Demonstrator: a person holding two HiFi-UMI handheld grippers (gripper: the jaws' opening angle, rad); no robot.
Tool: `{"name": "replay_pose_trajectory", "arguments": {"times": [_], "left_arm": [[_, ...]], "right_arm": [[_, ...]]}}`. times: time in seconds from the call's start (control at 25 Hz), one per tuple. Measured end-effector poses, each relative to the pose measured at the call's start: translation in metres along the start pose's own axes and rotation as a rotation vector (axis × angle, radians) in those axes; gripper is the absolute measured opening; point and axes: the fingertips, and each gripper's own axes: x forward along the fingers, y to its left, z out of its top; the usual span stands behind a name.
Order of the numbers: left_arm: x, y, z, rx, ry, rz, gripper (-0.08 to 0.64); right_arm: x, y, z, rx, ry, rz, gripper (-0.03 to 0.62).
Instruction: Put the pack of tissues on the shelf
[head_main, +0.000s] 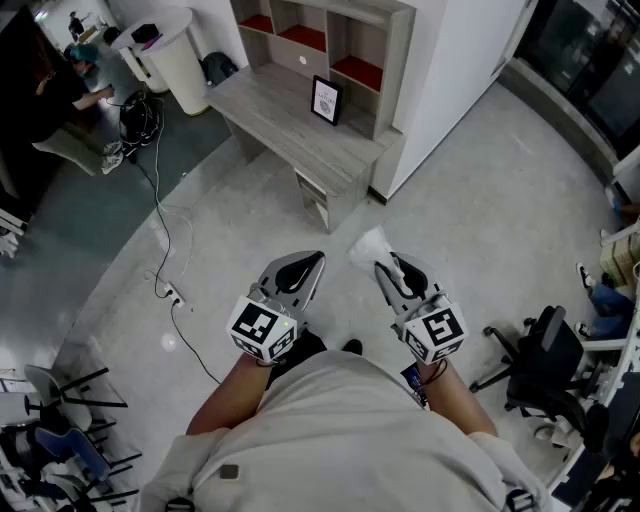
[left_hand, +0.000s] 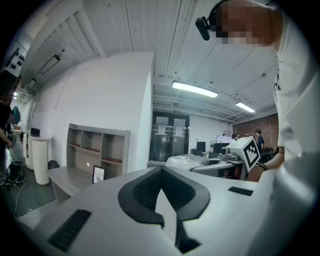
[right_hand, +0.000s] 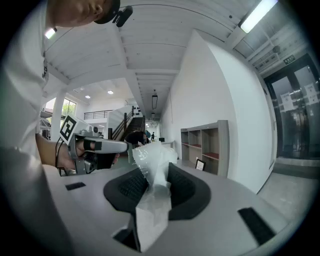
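My right gripper (head_main: 384, 262) is shut on the pack of tissues (head_main: 369, 246), a soft white pack in clear wrap that sticks out past the jaw tips. In the right gripper view the pack of tissues (right_hand: 154, 186) is pinched between the dark pads and crumples upward. My left gripper (head_main: 312, 264) is held beside it with its jaws closed together and nothing between them; the left gripper (left_hand: 161, 172) shows its pads meeting. The grey shelf (head_main: 335, 40) with red-lined cubbies stands ahead above a low wooden bench (head_main: 290, 115). Both grippers are over the floor, well short of it.
A small framed picture (head_main: 326, 99) stands on the bench. A white cylindrical bin (head_main: 178, 60) and a cable (head_main: 160, 230) with a power strip lie to the left. An office chair (head_main: 545, 350) is at the right, a stool frame (head_main: 60, 395) at the lower left.
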Motion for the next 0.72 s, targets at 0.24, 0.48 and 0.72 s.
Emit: {"name": "replay_pose_trajectory", "arguments": {"times": [0.24,0.48,0.72], "left_arm": [[0.002,0.005,0.000,-0.001,0.005,0.003,0.015],[0.003,0.017,0.000,-0.007,0.003,0.015,0.015],[0.002,0.034,-0.003,-0.019,0.003,0.023,0.015]], "right_arm": [[0.006,-0.004,-0.001,0.004,0.005,0.005,0.121],[0.018,-0.005,-0.002,0.007,0.006,0.013,0.121],[0.035,-0.005,-0.002,0.006,0.015,0.011,0.124]]}}
